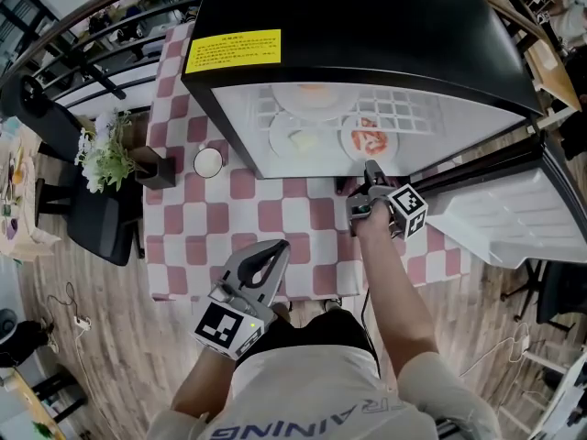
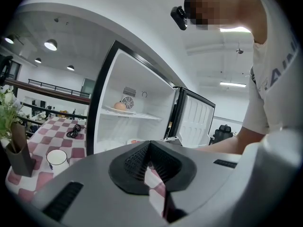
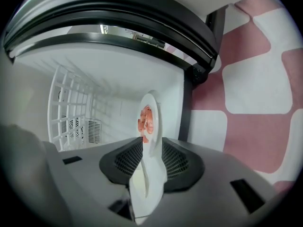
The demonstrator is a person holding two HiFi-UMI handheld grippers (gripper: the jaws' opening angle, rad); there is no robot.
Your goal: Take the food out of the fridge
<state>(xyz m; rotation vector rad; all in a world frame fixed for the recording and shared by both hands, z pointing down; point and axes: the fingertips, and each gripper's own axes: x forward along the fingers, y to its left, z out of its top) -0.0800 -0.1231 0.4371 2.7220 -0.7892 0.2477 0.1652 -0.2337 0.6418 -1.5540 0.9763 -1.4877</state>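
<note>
Fridge (image 1: 367,26): stood open on the checkered desk (image 1: 275,218).
Plate of red food (image 1: 370,140): lay inside the fridge under its wire shelf (image 1: 404,110), close to the fridge's open front.
Right claw (image 1: 371,167): clenched on the plate's near rim, at the fridge's mouth.
Left claw (image 1: 275,250): jaws pressed together on nothing, held well back from the fridge.
Mug (image 1: 208,161): on the desk, just beside the fridge.

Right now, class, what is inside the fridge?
Three plates: one with orange food on the wire shelf; the pale-food plate and red-food plate below. The black top hides the rear.
</note>
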